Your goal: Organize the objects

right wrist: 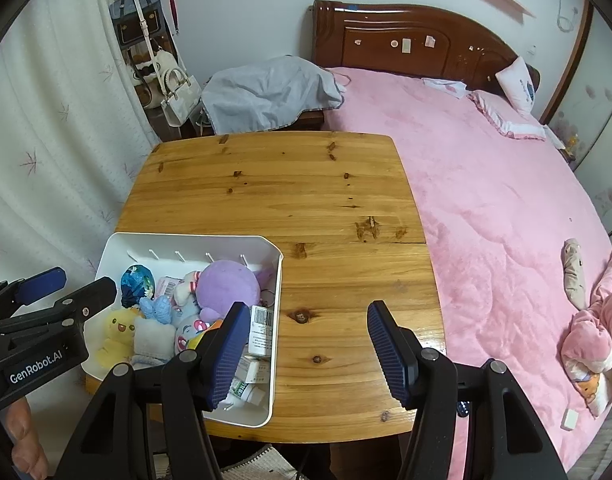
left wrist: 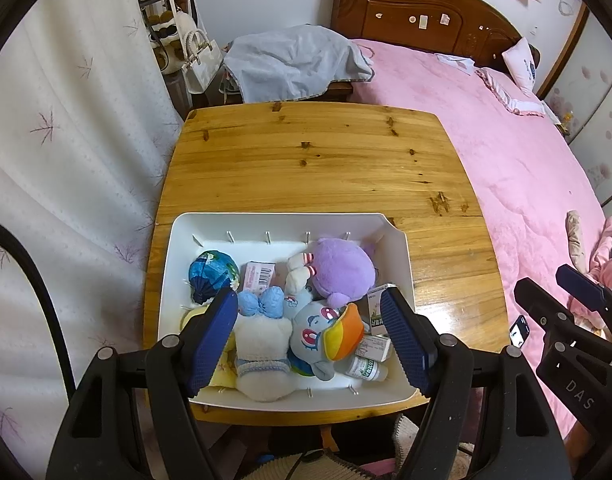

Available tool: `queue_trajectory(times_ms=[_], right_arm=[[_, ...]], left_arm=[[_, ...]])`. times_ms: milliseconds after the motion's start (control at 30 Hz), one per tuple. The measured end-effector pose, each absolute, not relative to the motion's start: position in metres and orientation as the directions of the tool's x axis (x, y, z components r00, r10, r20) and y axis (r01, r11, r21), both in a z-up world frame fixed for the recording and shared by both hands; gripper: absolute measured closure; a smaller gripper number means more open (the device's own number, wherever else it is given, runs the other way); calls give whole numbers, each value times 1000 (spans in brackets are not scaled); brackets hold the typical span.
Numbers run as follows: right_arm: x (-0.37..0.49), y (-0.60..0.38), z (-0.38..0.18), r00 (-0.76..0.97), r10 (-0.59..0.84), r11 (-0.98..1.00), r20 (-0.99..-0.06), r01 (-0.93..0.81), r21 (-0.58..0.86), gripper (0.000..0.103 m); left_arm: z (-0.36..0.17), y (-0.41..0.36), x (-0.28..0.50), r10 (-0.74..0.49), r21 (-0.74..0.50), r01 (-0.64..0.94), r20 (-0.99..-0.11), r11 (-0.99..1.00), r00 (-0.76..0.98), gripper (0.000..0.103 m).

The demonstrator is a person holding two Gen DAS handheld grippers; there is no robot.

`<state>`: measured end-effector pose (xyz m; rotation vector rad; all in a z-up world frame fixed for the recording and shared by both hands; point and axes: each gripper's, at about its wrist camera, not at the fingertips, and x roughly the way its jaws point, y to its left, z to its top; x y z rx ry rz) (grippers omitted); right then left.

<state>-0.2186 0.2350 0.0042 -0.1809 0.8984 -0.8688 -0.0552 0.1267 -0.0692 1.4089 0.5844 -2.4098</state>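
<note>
I am holding my left gripper [left wrist: 309, 332] wide open over the white bin [left wrist: 401, 264], and it is gripping nothing. The bin is sitting at the near left of the wooden table [right wrist: 306, 184]. A purple plush [left wrist: 341, 268], a blue elephant plush [left wrist: 317, 332], a yellow chick plush [right wrist: 116, 332] and small medicine boxes [right wrist: 260, 328] are lying inside it. My right gripper [right wrist: 306, 344] is also open and empty, hanging over bare wood just right of the bin.

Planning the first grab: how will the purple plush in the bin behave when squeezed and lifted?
The purple plush looks soft, so it probably squashes between the tongs. Likely light for its bulk. Being rounded and piled against other toys in the white bin, it may drag neighbours along.
</note>
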Motion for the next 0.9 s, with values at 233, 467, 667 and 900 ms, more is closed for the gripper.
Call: queue_trajectory(times_ms=[233,467,667,900], right_arm=[[-216,230,5,315,-720,661,-619,582,-474,41],[-214,227,4,314,-716,666,-624,574,-475,41],[-213,226,4,313,-714,668,-626,574,-474,41],[-210,222,3,309,-706,673,-637,572,-469,41]], left_arm=[[-69,125,-57,-47,-193,443,-878,-875,-477,26],[-69,125,-58,-52,-188,447,-880,-875,-473,26],[-69,124,-59,-56,-185,452,-881,-873,-469,26],[-69,122,-60,-63,-178,454,-882,-873,-467,26]])
